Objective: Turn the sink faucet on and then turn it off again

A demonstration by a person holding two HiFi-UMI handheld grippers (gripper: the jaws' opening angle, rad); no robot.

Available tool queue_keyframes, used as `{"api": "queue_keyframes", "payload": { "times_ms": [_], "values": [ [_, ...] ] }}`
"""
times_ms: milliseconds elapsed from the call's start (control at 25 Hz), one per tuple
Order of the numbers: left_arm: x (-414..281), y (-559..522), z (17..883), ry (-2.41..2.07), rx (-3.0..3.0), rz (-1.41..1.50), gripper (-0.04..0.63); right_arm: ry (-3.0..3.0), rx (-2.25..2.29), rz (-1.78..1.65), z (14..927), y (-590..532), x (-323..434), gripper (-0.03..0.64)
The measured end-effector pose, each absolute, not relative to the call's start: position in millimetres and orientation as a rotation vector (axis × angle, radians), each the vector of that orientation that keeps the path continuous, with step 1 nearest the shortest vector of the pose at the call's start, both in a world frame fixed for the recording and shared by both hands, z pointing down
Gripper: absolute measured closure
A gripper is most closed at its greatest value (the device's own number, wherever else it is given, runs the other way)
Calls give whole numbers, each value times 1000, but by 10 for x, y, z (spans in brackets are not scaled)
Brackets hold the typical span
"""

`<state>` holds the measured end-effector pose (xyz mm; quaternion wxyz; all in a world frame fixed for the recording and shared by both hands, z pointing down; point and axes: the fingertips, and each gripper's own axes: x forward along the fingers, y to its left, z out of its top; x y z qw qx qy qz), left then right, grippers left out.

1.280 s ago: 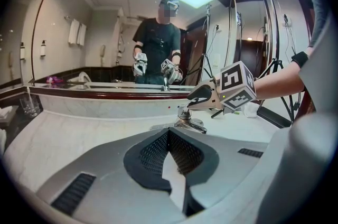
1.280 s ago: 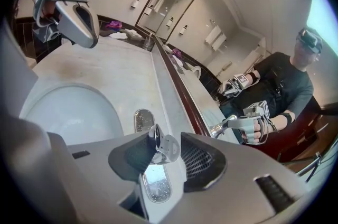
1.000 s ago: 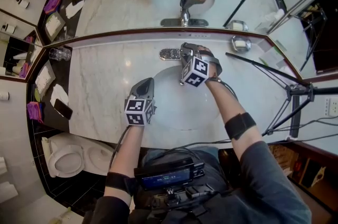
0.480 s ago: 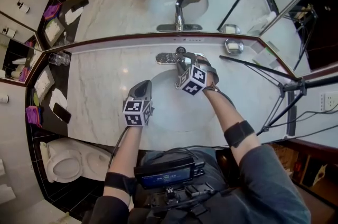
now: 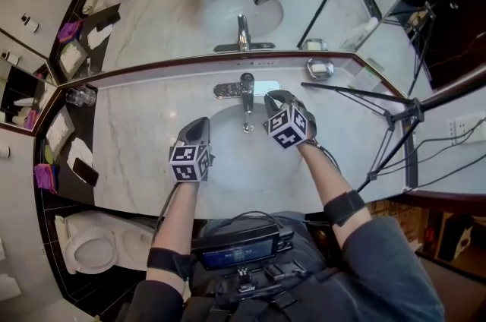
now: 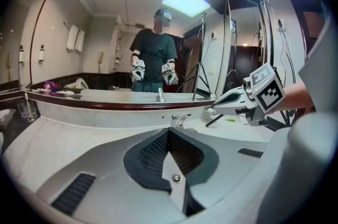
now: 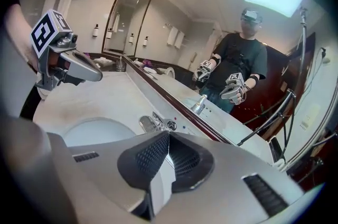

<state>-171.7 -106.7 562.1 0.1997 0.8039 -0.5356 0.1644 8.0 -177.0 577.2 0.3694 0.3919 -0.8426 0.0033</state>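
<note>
Left of the right tool, its jaws just closed empty, the faucet stood free, no water visible. The left tool was pressed together too; the task looked done.

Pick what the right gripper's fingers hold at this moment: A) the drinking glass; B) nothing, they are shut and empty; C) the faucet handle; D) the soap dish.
B: the right gripper has just closed its fingers with nothing between them, and the head view shows it apart from the faucet, to its right over the sink.
</note>
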Motion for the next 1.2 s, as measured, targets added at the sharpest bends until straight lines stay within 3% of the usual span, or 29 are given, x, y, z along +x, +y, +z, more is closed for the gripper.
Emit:
{"api": "queue_keyframes", "payload": {
  "times_ms": [720, 1200],
  "values": [
    [-1592, -925, 5436, -1470, 2298, 417, 594, -2304, 1384, 533, 5675, -1172, 902, 598],
    [-1580, -910, 5467, -1468, 2296, 424, 592, -2294, 1390, 491, 5728, -1108, 955, 597]
  ]
}}
